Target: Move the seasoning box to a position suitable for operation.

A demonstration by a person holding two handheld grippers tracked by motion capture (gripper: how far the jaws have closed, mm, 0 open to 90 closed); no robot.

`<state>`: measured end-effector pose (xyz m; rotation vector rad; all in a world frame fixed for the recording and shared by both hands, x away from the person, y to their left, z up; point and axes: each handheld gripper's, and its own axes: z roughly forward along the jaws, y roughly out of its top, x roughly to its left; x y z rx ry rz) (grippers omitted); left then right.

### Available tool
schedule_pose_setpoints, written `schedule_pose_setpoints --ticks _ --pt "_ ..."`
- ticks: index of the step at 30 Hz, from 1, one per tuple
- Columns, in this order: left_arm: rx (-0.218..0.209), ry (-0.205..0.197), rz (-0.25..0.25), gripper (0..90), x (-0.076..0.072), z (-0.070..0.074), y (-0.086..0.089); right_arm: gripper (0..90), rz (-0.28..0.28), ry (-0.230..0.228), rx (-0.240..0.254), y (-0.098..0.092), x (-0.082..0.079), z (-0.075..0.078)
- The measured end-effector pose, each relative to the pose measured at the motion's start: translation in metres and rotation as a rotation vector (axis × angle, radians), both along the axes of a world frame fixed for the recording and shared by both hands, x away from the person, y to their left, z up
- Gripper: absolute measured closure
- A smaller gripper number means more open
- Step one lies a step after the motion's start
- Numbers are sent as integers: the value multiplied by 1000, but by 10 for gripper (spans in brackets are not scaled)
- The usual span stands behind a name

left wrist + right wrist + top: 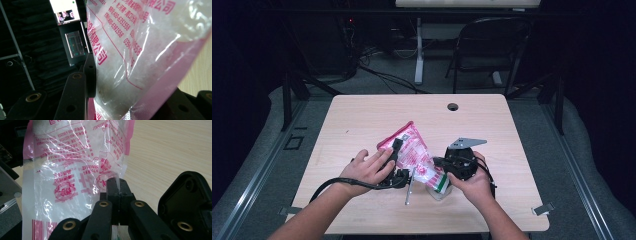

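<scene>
The left gripper (398, 150) is clamping its fingers on the pink-and-clear printed plastic bag (412, 152), propping it tilted above the wooden desk (362, 120), while the right gripper (117, 188) is pinching the bag's film with fingers closed, probably to pull it open.

Worktop: a pale wood worktop (362, 115) is sitting in the middle, with a small round hole (453, 106) near its far edge.
Floor: grey floor (402, 85) is lying all around.
Chair: a black folding chair (492, 47) is standing behind.
Light: the room is looking very dark.
</scene>
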<state>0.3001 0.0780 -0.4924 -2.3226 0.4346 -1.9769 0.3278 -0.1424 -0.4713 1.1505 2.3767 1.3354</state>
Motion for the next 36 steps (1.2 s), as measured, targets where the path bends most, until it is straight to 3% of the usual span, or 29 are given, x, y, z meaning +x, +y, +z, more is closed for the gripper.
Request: schedule_pose_setpoints --ticks 4,5,11,17,36 --pt "4 -8 -7 641 0 0 0 900 -1 -3 2 0 0 -1" --pt "4 10 5 641 0 0 0 900 0 -3 -2 0 0 0" --pt "11 12 6 643 0 2 -1 900 -1 -3 1 0 0 -1" --pt "15 -6 -5 644 0 3 -2 900 -1 -6 3 1 1 -1" --pt "29 17 3 648 0 6 -5 900 -2 2 4 0 0 -2"
